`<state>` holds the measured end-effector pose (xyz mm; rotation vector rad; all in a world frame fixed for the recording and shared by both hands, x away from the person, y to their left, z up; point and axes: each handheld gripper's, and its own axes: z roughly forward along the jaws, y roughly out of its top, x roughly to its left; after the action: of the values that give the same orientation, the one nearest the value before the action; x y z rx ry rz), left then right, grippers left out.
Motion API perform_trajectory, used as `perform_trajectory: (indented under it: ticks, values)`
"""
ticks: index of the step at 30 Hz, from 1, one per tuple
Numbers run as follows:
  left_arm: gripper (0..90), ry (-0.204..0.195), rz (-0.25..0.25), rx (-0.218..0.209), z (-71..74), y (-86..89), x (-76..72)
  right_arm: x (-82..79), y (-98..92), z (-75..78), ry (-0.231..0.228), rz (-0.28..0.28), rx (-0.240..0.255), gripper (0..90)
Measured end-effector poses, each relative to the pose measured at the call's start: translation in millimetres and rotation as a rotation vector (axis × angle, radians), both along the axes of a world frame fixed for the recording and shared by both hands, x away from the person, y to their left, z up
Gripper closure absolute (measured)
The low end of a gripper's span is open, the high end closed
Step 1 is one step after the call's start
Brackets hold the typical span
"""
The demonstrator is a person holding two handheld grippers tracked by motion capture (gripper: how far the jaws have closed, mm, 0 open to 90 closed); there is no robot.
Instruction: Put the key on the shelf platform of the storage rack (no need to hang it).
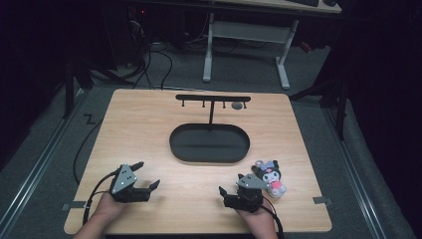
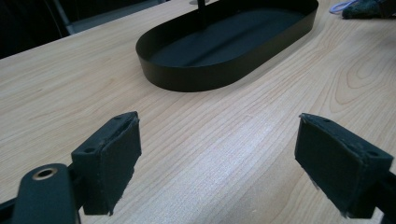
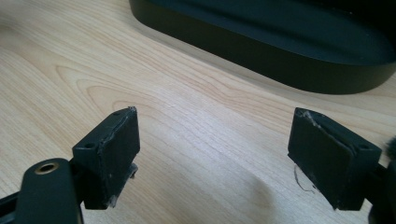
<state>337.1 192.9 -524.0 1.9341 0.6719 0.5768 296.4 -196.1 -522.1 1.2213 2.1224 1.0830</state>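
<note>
A pale wood-grain surface [image 1: 149, 129] carries a matte black oval tray [image 1: 209, 143] with a low upright wall. A thin post rises from the tray's far side to a flat crossbar [image 1: 213, 98] with short pegs. The left tongs [image 1: 148, 175] rest near the front edge, their flat, felt-faced black jaws spread wide with nothing between them. The right tongs [image 1: 230, 185] gape the same way, empty. Just beside them lies a small plush doll [image 1: 271, 178], black-headed with a pink body.
</note>
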Motion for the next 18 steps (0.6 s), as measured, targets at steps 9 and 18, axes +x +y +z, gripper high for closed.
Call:
perform_trajectory:
  ticks: [9,18]
  values:
    - [15.4,0.003,0.0,0.0,-0.1,-0.9,1.1,-1.0,-5.7,-0.1,0.006,-0.01,0.004,16.2]
    - [15.4,0.003,-0.002,0.003,-0.1,-0.9,0.8,-0.6,-4.2,-0.5,0.008,-0.009,0.002,16.2]
